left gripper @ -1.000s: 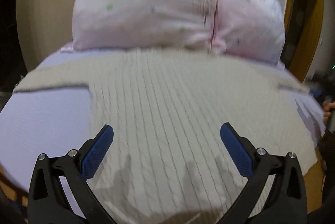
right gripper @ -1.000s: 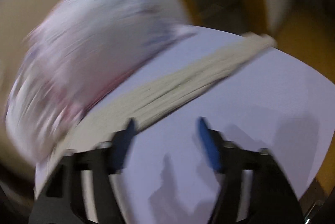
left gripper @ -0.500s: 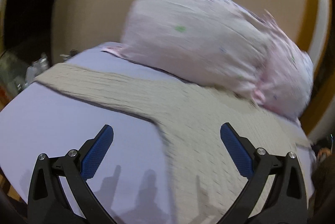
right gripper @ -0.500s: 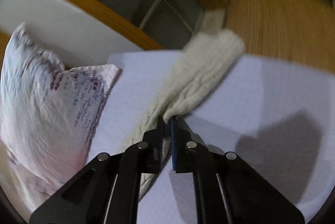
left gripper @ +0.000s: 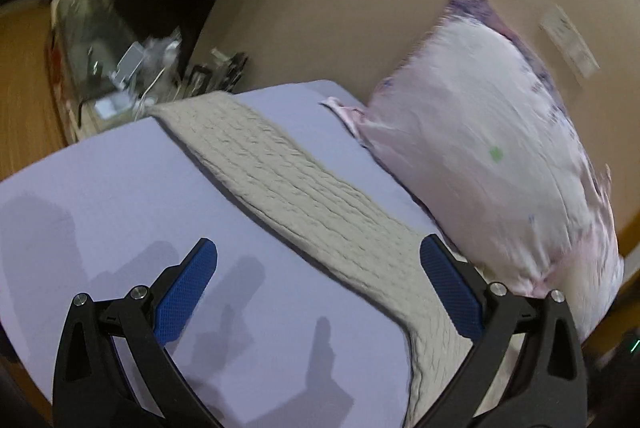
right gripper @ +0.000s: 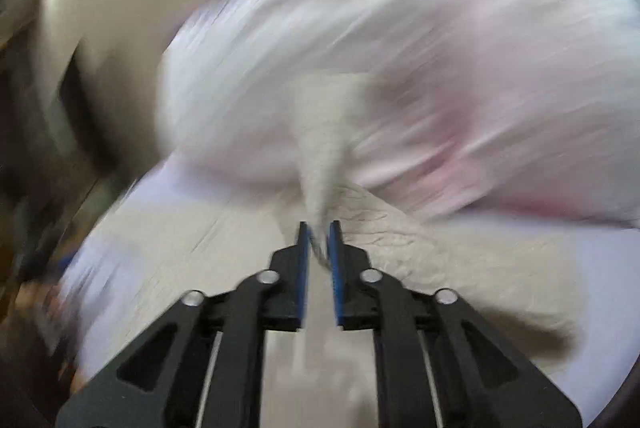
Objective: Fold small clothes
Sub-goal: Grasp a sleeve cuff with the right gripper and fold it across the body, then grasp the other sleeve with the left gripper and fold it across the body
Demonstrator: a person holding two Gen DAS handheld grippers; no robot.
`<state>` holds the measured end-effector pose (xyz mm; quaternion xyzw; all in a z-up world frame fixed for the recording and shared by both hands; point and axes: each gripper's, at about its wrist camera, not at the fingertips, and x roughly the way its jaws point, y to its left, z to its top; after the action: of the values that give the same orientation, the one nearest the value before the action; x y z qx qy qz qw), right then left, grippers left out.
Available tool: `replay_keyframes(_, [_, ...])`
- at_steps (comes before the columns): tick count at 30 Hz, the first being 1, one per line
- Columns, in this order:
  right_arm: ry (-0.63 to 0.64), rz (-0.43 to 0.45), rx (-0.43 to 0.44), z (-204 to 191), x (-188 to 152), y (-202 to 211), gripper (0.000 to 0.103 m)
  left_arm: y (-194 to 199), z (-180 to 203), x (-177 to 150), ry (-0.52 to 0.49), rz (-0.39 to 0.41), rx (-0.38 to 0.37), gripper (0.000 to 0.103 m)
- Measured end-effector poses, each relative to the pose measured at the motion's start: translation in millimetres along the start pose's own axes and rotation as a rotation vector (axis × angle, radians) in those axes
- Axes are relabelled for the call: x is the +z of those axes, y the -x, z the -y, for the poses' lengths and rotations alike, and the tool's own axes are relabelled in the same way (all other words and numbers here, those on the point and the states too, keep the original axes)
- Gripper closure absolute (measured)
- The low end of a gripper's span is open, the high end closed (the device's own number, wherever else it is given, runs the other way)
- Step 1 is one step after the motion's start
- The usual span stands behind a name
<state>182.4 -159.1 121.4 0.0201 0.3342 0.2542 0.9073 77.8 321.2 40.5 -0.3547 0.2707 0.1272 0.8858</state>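
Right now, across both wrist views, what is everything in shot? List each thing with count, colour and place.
sweater: one, cream cable knit, spread on the bed; one sleeve runs toward the far bed corner, the other is pinched in the right gripper.
bed sheet: one, pale lilac, under the sweater.
pillow: at least one, white-pink with small print, at the head of the bed against the wall.
wall: beige, behind the pillow.
clutter: several blurred small items beyond the far bed corner; too blurred to name.
left gripper: one, black with blue pads, open above the sheet and sweater, holding nothing.
right gripper: one, black with blue pads, shut on the sweater sleeve; view heavily blurred.
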Motion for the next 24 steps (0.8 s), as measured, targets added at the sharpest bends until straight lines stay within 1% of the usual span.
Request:
replay_keyframes(1, [0.025, -0.102, 0.055, -21, -11, -24, 0.079, -4, -2, 4, 0.016, -0.005, -0.003, 0.003])
replay_keyframes(2, [0.037, -0.147, 0.079, -32, -18, -34, 0.075, -9, -3, 8, 0.03, -0.008, 0.006, 0.007])
replay_keyframes(3, [0.042, -0.155, 0.099, -38, -22, -36, 0.072, -12, -5, 12, 0.04, -0.006, 0.022, 0.008])
replay_keyframes(4, [0.037, -0.133, 0.105, -36, -24, -31, 0.06, -16, -7, 16, 0.047, -0.002, 0.033, 0.01])
replay_keyframes(5, [0.023, -0.09, 0.091, -29, -24, -20, 0.048, -21, -11, 21, 0.06, 0.002, 0.054, 0.013])
replay_keyframes(6, [0.011, -0.063, 0.079, -21, -22, -12, 0.045, -26, -15, 26, 0.074, 0.003, 0.067, 0.014])
replay_keyframes(7, [-0.016, -0.021, 0.057, -8, -20, 1, 0.041, -32, -20, 30, 0.097, 0.001, 0.077, 0.018])
replay_keyframes(9, [-0.062, 0.012, 0.03, 9, -23, 22, 0.039, -45, -34, 37, 0.174, -0.016, 0.09, 0.023])
replay_keyframes(10, [-0.091, 0.023, 0.017, 21, -24, 29, 0.039, -52, -43, 39, 0.227, -0.032, 0.094, 0.028])
replay_keyframes(11, [-0.115, 0.029, 0.007, 35, -25, 35, 0.038, -53, -48, 41, 0.256, -0.008, 0.082, 0.028])
replay_keyframes(13, [-0.146, 0.034, -0.015, 50, -32, 43, 0.037, -57, -55, 47, 0.276, 0.003, 0.088, 0.031])
replay_keyframes(15, [-0.165, 0.036, -0.032, 58, -39, 46, 0.036, -61, -63, 55, 0.309, 0.01, 0.089, 0.038])
replay_keyframes(16, [-0.175, 0.039, -0.037, 63, -41, 48, 0.036, -62, -67, 59, 0.325, 0.013, 0.092, 0.047])
replay_keyframes(17, [-0.183, 0.042, -0.037, 67, -44, 52, 0.035, -65, -72, 63, 0.348, 0.011, 0.107, 0.062])
replay_keyframes(18, [-0.196, 0.046, -0.036, 72, -48, 55, 0.035, -68, -74, 67, 0.357, 0.004, 0.126, 0.072])
replay_keyframes(19, [-0.207, 0.048, -0.035, 77, -49, 56, 0.035, -72, -76, 71, 0.364, -0.016, 0.152, 0.09])
replay_keyframes(20, [-0.213, 0.05, -0.035, 80, -50, 56, 0.035, -75, -75, 75, 0.359, -0.032, 0.171, 0.093])
replay_keyframes(21, [-0.219, 0.054, -0.037, 84, -52, 59, 0.034, -75, -68, 78, 0.337, -0.029, 0.184, 0.094])
replay_keyframes(22, [-0.223, 0.06, -0.039, 86, -53, 61, 0.034, -71, -53, 82, 0.283, -0.013, 0.201, 0.096])
replay_keyframes(23, [-0.227, 0.068, -0.045, 90, -53, 64, 0.034, -66, -20, 86, 0.162, 0.015, 0.2, 0.096])
replay_keyframes(24, [-0.232, 0.076, -0.05, 93, -53, 67, 0.034, -63, 2, 87, 0.087, 0.031, 0.189, 0.096])
